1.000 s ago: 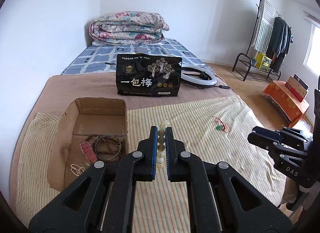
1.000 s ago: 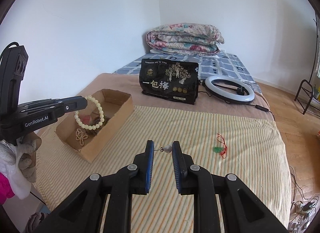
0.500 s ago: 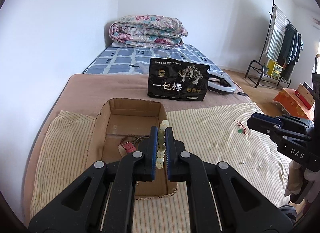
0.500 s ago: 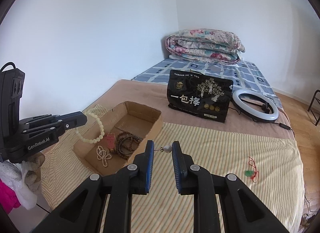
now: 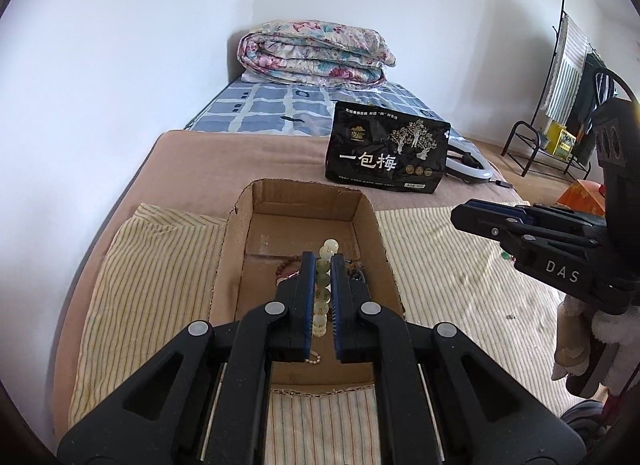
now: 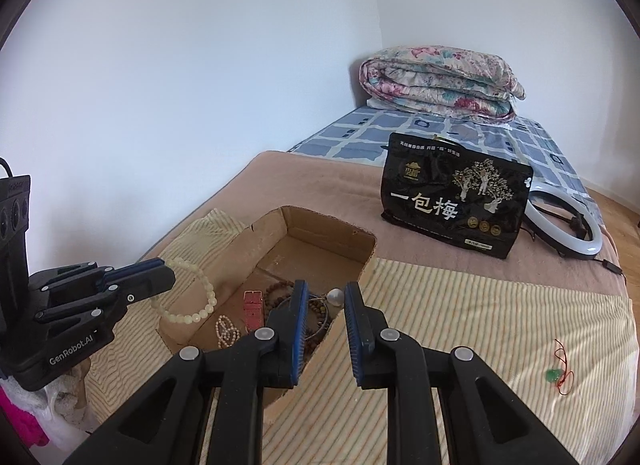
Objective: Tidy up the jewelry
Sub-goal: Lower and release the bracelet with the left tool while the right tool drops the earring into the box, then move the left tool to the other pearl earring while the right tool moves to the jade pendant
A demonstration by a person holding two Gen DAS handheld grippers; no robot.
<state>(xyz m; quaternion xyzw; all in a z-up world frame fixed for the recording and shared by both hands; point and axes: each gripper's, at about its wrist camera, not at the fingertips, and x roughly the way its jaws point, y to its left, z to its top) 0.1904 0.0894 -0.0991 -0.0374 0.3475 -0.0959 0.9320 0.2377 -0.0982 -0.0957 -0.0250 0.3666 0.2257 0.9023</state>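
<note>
My left gripper (image 5: 322, 263) is shut on a pale bead bracelet (image 5: 329, 246) and hangs over the open cardboard box (image 5: 304, 190). In the right wrist view the left gripper (image 6: 162, 275) shows at the box's (image 6: 328, 221) left wall, with the bracelet (image 6: 188, 315) dangling from it. My right gripper (image 6: 326, 293) is shut on a small pearl piece (image 6: 335, 296) on a thin pin, above the box's near right edge. Brown bead strands (image 6: 280, 289), a red strap (image 6: 253, 305) and a pearl strand (image 6: 226, 329) lie in the box. A green pendant on red cord (image 6: 554, 375) lies on the striped cloth (image 6: 460, 317).
A black snack bag (image 6: 456, 201) stands behind the box, with a ring light (image 6: 588, 237) to its right. A folded floral quilt (image 6: 436, 81) lies at the head of the bed. The wall runs along the left. A clothes rack (image 5: 560, 77) stands far right.
Both grippers have moved left across the striped cloth with their pieces still held. The left one is now over the box; the right one has reached the box's right edge.
</note>
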